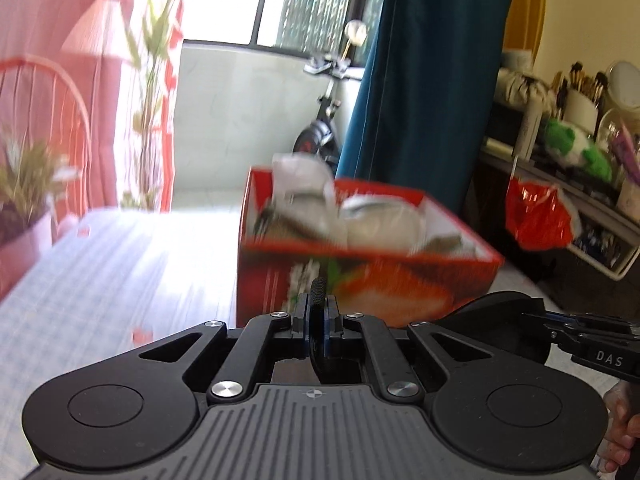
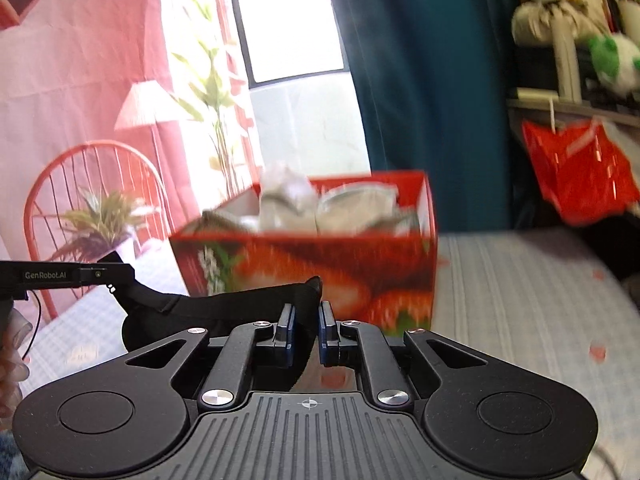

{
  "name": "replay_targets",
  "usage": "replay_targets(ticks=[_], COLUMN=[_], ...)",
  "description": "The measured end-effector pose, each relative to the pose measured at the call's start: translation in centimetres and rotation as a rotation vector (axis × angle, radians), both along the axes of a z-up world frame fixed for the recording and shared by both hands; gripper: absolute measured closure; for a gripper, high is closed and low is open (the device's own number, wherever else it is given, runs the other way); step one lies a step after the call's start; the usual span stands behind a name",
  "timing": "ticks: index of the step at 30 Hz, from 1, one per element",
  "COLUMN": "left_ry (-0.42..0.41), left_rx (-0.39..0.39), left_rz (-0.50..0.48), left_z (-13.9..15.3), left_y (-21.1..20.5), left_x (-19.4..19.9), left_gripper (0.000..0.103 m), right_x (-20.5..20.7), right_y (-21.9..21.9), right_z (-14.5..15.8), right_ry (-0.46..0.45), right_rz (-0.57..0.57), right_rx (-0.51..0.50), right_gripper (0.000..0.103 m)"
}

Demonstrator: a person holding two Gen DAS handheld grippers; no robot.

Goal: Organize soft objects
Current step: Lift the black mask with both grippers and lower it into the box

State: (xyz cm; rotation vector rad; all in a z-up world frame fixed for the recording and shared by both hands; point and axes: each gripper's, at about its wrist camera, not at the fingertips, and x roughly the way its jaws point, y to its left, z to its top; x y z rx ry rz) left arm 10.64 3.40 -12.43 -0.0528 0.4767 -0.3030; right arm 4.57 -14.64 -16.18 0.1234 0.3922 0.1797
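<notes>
While both show the red box [image 1: 360, 280], only left wrist shows a scooter [image 1: 320, 128].

Black left claw [image 1: 319, 322] and right claw [image 2: 307, 330], blue pads, silver screws, ribbed grey housings, white "GenRobot.AI" lettering

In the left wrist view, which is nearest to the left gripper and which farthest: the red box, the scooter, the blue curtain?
From the left gripper:
1. Red box, just ahead on the bed.
2. Blue curtain, behind the box, to the right.
3. Scooter, farthest, on the balcony.
</notes>
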Motion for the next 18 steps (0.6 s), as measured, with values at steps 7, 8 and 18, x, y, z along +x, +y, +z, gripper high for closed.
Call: replay_targets(ticks=[7, 8, 18], left_ry=[-0.106, -0.117, -0.171], left_rx=[-0.005, -0.003, 0.054], left_rz=[-0.014, -0.014, 0.012], left_z=[5.2, 5.9, 8.2], left_y=[-1.2, -1.4, -3.1], left_x=[2.9, 3.4, 8.3], left_gripper=[0.096, 0.096, 0.096], right_x=[3.1, 3.6, 10.0], right_y=[-0.1, -0.2, -0.6], right_z=[5.2, 5.9, 9.7], right_ry=[-0.104, -0.114, -0.16], right_rz=[0.018, 0.021, 0.013], right_rx=[-0.05, -0.055, -0.129], right_gripper=[0.093, 0.093, 0.093])
